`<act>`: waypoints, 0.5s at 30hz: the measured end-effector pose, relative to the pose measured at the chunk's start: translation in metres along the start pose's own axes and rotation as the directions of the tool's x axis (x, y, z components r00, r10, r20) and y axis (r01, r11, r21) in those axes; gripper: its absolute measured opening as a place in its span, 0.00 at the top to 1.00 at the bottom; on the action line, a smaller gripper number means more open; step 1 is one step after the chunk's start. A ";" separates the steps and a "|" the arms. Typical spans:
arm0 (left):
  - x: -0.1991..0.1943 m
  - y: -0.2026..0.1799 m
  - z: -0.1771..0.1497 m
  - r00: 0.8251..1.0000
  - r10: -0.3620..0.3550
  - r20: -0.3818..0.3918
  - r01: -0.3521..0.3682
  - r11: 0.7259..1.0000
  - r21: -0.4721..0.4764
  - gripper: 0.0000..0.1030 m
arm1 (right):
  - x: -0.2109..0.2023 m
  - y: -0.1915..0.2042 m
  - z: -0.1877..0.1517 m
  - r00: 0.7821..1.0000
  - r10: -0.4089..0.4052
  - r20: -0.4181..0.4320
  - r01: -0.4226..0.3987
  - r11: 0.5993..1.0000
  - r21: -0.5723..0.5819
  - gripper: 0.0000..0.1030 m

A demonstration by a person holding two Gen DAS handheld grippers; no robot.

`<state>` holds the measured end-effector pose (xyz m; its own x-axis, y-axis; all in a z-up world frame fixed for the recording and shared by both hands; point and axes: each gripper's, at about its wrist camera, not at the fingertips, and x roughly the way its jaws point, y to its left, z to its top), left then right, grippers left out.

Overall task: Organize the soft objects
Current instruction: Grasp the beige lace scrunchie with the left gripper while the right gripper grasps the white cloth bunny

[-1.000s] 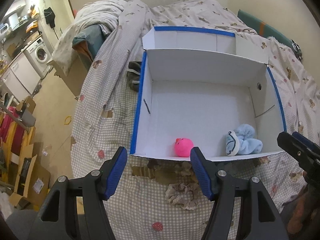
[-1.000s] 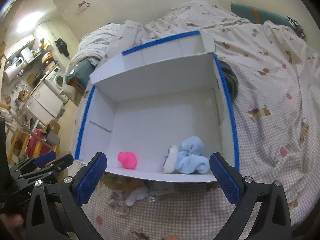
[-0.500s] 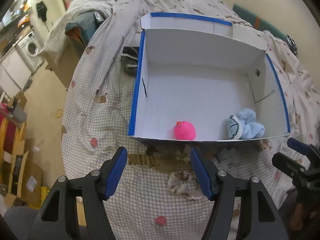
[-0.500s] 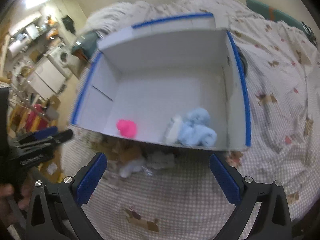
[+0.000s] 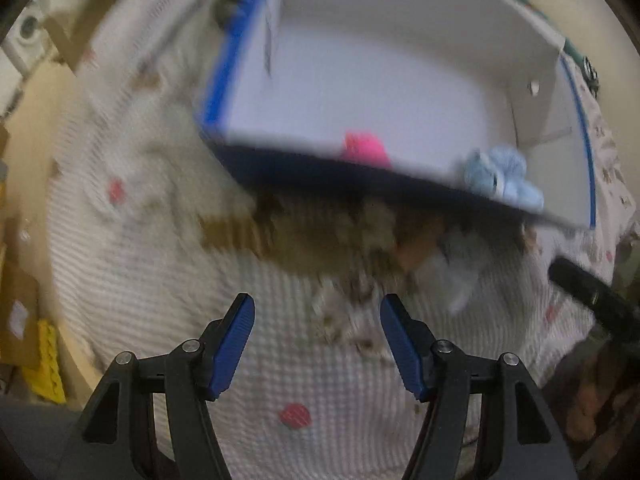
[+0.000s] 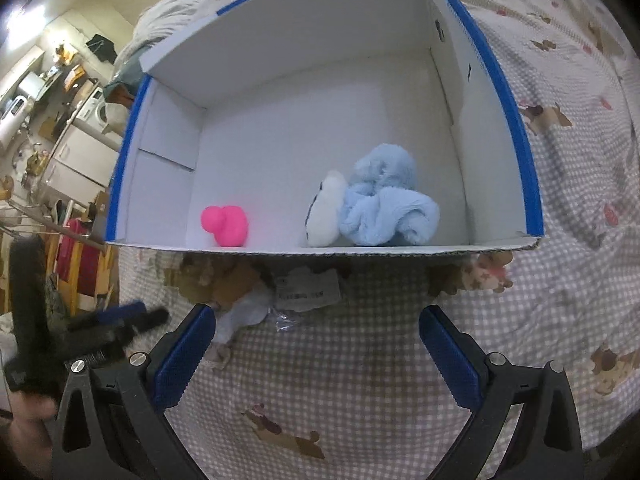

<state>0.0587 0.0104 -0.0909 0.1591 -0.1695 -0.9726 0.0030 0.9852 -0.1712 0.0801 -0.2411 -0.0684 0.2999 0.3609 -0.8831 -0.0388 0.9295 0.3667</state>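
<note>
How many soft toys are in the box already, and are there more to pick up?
Done: the pink toy and the light blue plush lie in the white box. In hand: nothing; the left gripper and right gripper are both open and empty. Left: the small heap of soft things on the checked bedspread, beside the box's near wall.

Two soft toys inside the box on the bed, more toys before its near wall.
</note>
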 end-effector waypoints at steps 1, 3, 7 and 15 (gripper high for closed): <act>0.006 -0.003 -0.002 1.000 -0.005 -0.026 0.005 1.000 0.012 0.39 | 0.002 0.001 0.001 1.000 0.000 -0.001 0.000 1.000 0.000 0.00; 0.018 -0.011 -0.005 0.998 0.001 -0.062 0.001 0.999 0.035 0.39 | 0.005 0.002 0.002 1.000 -0.005 -0.004 0.005 1.000 -0.003 0.00; 0.028 -0.024 -0.006 0.997 -0.003 -0.072 0.007 0.998 0.059 0.44 | 0.010 0.006 0.002 1.000 -0.010 -0.010 0.009 1.000 -0.004 0.00; 0.032 -0.024 -0.001 0.996 -0.037 -0.087 0.039 0.999 0.030 0.88 | 0.018 0.008 0.005 0.997 0.055 -0.053 -0.053 0.998 0.025 0.00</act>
<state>0.0622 -0.0190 -0.1178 0.0728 -0.2070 -0.9756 0.0384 0.9781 -0.2046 0.0900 -0.2275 -0.0793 0.2462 0.4146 -0.8760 -0.0308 0.9068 0.4205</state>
